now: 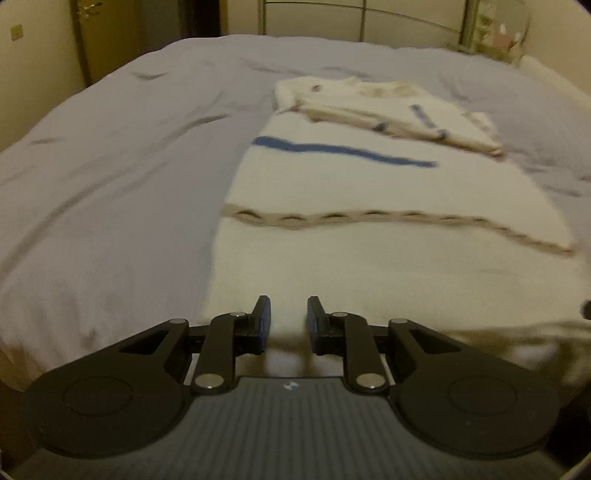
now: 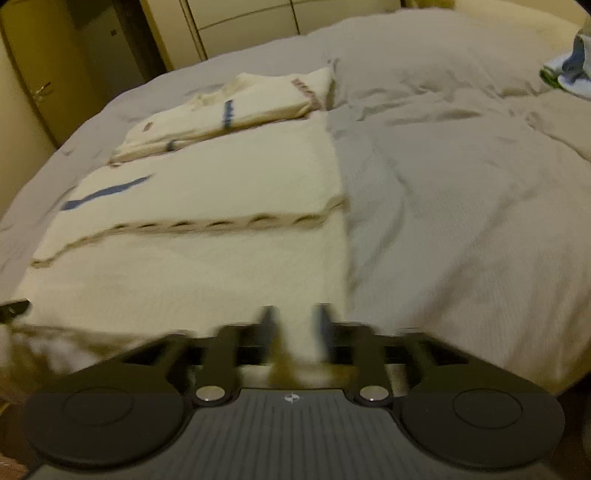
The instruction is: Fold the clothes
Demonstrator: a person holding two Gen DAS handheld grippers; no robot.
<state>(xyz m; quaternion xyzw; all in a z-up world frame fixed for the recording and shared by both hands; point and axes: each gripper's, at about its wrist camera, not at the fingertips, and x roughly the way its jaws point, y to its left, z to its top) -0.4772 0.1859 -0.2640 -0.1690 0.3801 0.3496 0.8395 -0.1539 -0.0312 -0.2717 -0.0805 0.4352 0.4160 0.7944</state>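
A white towel (image 1: 369, 258) with a blue stripe and a beige band lies spread on the bed, partly folded; it also shows in the right wrist view (image 2: 207, 266). My left gripper (image 1: 289, 321) is at its near edge, and the cloth runs between the jaws, which stand a small gap apart. My right gripper (image 2: 293, 332) is at the same near edge further right, blurred, with cloth between its jaws. A folded white towel (image 1: 388, 107) lies beyond; it also shows in the right wrist view (image 2: 229, 110).
The grey bedsheet (image 1: 110, 184) is wrinkled on both sides. A metal headboard (image 1: 362, 18) and a door (image 1: 88, 37) stand behind. More cloth (image 2: 569, 70) lies at the far right of the bed.
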